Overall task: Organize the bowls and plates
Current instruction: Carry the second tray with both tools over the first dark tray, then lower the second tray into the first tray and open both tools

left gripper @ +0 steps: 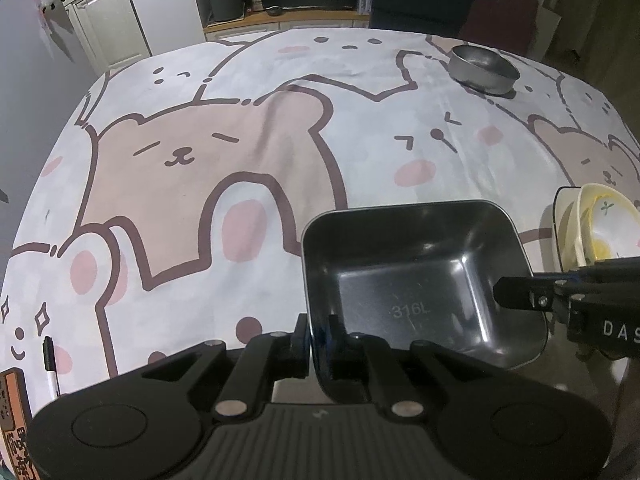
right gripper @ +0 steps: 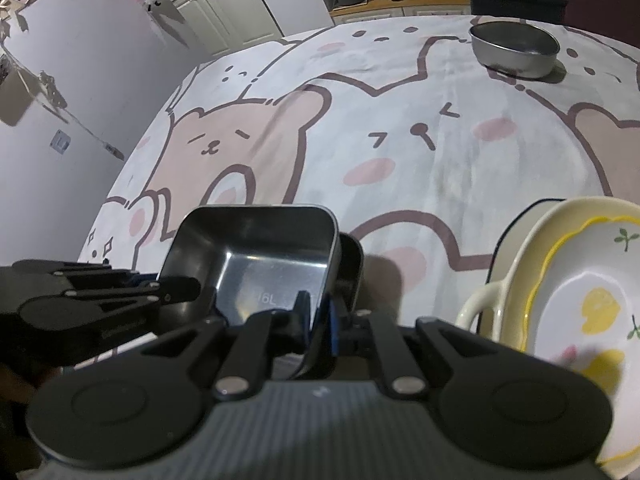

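Observation:
A square steel tray [left gripper: 400,264] stamped 316L is held near the table's front edge. My left gripper [left gripper: 318,332] is shut on the tray's near rim, one finger inside the wall and one outside. My right gripper [left gripper: 516,294] reaches in from the right and pinches the tray's right rim. In the right wrist view the right gripper [right gripper: 318,312] is clamped on the wall of the tray [right gripper: 256,240], and the left gripper [right gripper: 188,286] grips its left side. A round steel bowl [left gripper: 484,66] [right gripper: 514,46] stands at the far right of the table.
A stack of cream and yellow ceramic dishes [right gripper: 580,280] [left gripper: 600,220] with a handled dish [right gripper: 476,308] at the bottom sits just right of the tray. A marker [left gripper: 50,364] lies at the front left. The bear-print tablecloth [left gripper: 240,140] covers the table.

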`<action>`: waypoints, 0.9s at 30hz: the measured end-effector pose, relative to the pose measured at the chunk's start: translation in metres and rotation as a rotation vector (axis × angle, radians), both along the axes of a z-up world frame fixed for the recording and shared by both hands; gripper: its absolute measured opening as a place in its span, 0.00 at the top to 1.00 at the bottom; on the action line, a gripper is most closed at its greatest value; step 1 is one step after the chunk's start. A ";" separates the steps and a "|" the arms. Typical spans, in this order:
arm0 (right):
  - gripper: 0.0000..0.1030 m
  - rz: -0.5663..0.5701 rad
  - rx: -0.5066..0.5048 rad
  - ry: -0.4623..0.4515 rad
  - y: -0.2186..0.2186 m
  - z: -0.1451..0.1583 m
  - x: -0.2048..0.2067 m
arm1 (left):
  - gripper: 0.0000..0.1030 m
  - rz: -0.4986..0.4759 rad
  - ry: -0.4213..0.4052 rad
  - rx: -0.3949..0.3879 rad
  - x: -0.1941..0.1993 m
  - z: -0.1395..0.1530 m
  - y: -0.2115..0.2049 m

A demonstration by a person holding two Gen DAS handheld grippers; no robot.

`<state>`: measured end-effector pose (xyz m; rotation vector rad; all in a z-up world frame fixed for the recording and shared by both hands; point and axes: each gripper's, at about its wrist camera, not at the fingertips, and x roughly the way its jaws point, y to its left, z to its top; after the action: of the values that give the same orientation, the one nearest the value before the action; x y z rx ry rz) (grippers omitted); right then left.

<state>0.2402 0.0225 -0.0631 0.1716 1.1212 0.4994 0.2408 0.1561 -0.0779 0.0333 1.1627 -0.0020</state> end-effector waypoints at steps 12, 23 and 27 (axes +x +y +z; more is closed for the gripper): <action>0.88 -0.003 -0.015 0.012 0.002 -0.004 0.004 | 0.90 -0.025 0.031 0.022 0.006 -0.012 -0.004; 0.86 -0.001 -0.028 0.005 0.002 -0.006 0.004 | 0.87 -0.042 0.050 0.024 0.012 -0.020 -0.007; 0.86 0.006 -0.032 0.007 0.002 -0.006 0.004 | 0.87 -0.050 0.056 0.027 0.014 -0.024 -0.007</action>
<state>0.2446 0.0242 -0.0689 0.1424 1.1367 0.4858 0.2550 0.1496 -0.1018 0.0870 1.2173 -0.0316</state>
